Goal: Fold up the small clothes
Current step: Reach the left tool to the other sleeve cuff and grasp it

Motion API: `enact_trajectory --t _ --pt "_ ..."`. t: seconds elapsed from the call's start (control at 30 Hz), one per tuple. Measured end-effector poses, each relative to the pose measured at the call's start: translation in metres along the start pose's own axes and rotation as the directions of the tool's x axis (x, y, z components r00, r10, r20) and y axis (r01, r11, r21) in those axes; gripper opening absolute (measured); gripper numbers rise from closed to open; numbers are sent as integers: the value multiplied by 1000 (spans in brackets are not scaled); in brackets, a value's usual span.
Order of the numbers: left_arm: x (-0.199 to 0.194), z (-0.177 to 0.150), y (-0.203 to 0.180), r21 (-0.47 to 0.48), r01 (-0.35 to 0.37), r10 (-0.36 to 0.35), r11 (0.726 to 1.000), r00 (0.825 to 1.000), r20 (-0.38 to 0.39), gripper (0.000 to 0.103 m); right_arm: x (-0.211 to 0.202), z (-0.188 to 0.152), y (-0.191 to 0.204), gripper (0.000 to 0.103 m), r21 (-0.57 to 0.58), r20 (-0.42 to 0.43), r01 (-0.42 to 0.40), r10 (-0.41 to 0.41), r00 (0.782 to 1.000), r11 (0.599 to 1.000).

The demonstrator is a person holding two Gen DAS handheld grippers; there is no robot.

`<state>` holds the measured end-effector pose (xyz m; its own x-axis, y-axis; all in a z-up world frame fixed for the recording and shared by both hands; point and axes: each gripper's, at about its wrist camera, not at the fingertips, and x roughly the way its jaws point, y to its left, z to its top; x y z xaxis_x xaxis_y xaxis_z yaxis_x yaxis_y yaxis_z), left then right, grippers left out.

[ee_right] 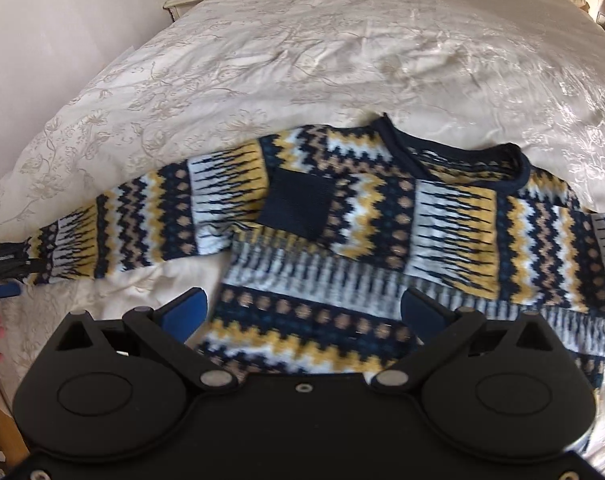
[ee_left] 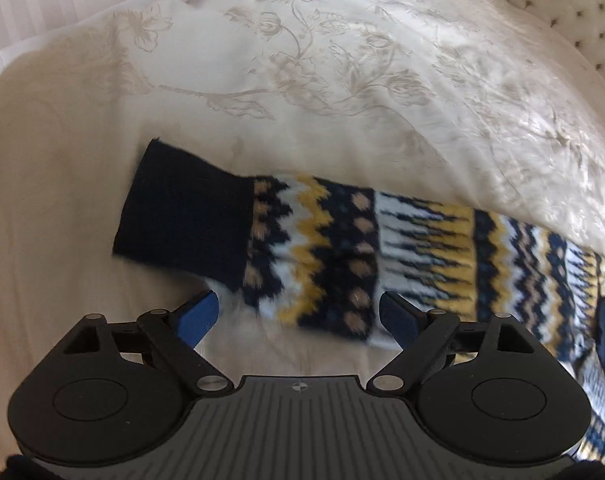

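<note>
sweater [ee_right: 382,216] flat on bed [ee_right: 302,60], one sleeve [ee_left: 302,252] stretched sideways, the other folded across the chest | left claw [ee_left: 298,312] wide open, empty — sleeve just beyond its tips, cuff [ee_left: 182,216] further off | right claw [ee_right: 302,312] fully open, empty — above the hem

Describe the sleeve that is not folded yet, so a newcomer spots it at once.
Start at the cream bedspread and find the patterned knit sweater spread on it. On the picture's left, one sleeve stretches straight out sideways. Its navy cuff lies on bare bedspread, whereas the other sleeve is folded across the chest.
</note>
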<state>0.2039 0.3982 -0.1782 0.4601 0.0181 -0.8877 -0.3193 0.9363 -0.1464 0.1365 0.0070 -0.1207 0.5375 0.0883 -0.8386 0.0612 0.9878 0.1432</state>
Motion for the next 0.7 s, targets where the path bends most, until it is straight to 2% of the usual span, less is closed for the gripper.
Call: enact_trajectory --t 0.1,0.17,0.27,0.43,0.63,0.7 --pt "16 5 4 -3 25 -25 1000 1000 10 93 2 0 15 103 -4 25 -18 18 1000 1000" --pt "29 8 4 6 43 -42 999 999 -24 100 5 0 25 103 -13 14 -28 28 1000 1000" --pt "43 10 -3 78 27 -22 997 998 -67 102 12 2 40 103 -35 -22 -31 30 999 999" --pt "43 4 -12 97 -13 18 995 998 -54 102 22 1 60 103 -86 -69 -31 25 997 996" --pt "43 7 -8 80 12 -5 997 996 -88 102 33 2 73 102 -124 -135 -18 1 991 992" --pt "44 13 -6 62 23 -18 998 996 -82 96 39 1 74 102 -137 -162 14 -37 986 990"
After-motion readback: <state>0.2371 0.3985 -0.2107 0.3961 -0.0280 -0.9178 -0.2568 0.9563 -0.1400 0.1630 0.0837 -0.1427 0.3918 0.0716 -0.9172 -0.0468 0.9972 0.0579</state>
